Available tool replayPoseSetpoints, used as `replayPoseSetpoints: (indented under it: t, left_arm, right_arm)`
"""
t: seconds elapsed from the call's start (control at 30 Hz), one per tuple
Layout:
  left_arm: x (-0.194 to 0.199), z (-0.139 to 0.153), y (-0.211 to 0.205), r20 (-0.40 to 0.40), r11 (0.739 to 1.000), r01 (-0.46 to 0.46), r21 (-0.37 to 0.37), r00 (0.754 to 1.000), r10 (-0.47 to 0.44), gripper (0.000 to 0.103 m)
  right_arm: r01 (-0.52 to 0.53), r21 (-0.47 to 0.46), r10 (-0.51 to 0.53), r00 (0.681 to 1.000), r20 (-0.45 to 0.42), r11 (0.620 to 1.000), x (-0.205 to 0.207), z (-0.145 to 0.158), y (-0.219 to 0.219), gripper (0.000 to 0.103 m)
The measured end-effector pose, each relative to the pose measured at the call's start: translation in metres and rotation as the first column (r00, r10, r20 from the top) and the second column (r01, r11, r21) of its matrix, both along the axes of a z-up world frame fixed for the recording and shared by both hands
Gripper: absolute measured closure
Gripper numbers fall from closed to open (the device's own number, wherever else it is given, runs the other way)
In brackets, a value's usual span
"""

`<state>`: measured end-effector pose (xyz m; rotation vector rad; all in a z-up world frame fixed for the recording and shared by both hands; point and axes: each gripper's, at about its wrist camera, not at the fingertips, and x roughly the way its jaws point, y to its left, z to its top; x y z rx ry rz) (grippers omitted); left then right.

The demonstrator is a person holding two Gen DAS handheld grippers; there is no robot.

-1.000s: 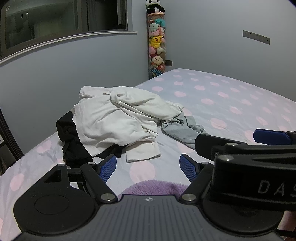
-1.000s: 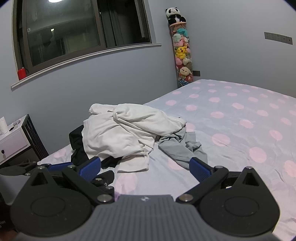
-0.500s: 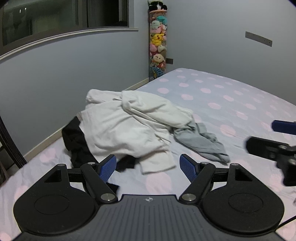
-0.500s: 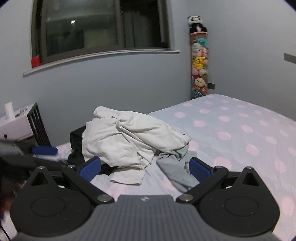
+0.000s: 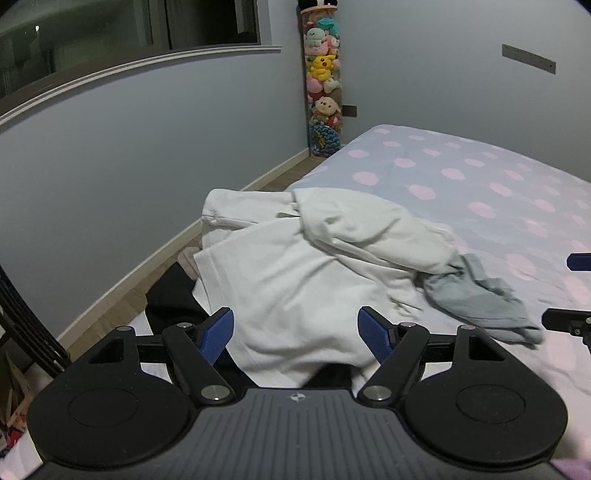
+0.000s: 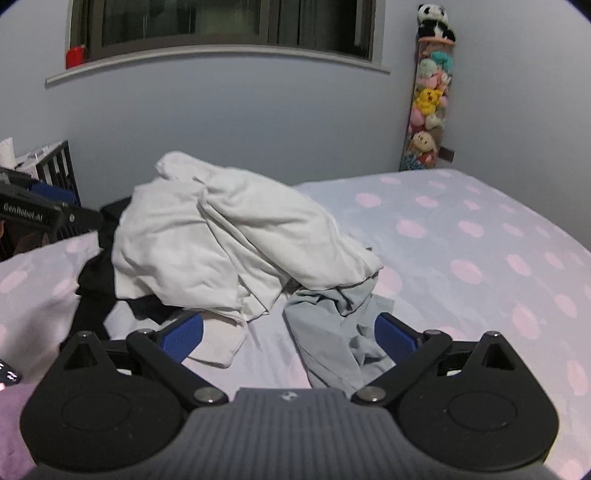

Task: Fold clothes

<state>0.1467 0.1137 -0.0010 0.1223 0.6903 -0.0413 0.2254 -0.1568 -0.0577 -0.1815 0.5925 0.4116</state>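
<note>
Both tools have closed in on the clothes pile (image 5: 303, 280), right tool (image 6: 288, 336) closing

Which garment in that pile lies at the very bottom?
The black garment: it peeks out flat beneath the white clothes, while the grey garment spills out beside them.

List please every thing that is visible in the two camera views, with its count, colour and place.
white garment: one or more, white, crumpled on top of the pile on the bed
grey garment: one, light grey, right of the pile
black garment: one, black, under the pile's left side
bed sheet: one, lilac with pink dots
plush toy column: one, multicoloured, room corner
window: one, dark, on the wall
red object: one, on the sill
left gripper: black with blue pads, jaws open
right gripper: same colours, jaws closing, nothing gripped
</note>
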Motion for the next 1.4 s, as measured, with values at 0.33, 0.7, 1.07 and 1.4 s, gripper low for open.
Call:
replayPoseSetpoints:
  t: [0.33, 0.7, 1.07, 1.4]
  left_arm:
    - [0.08, -0.031, 0.038, -0.028, 0.998, -0.054, 0.02, 0.998, 0.054, 0.033]
    - [0.121, -0.042, 0.043, -0.034, 1.0, -0.011, 0.007, 0.999, 0.011, 0.069]
    - [0.098, -0.006, 0.019, -0.008, 0.992, 0.122, 0.034, 0.993, -0.122, 0.103]
    - [0.048, 0.055, -0.012, 0.072, 0.981, 0.191, 0.017, 0.979, -0.191, 0.103]
  right_arm:
    - [-0.064, -0.066, 0.062, 0.998, -0.029, 0.996, 0.099, -0.04, 0.046, 0.012]
    - [-0.082, -0.117, 0.075, 0.995, -0.065, 0.99, 0.167, -0.069, 0.088, 0.057]
    - [0.058, -0.16, -0.043, 0.995, 0.092, 0.985, 0.141, -0.023, 0.082, 0.1]
    - [0.218, -0.152, -0.177, 0.953, 0.245, 0.964, 0.072, 0.037, 0.02, 0.101]
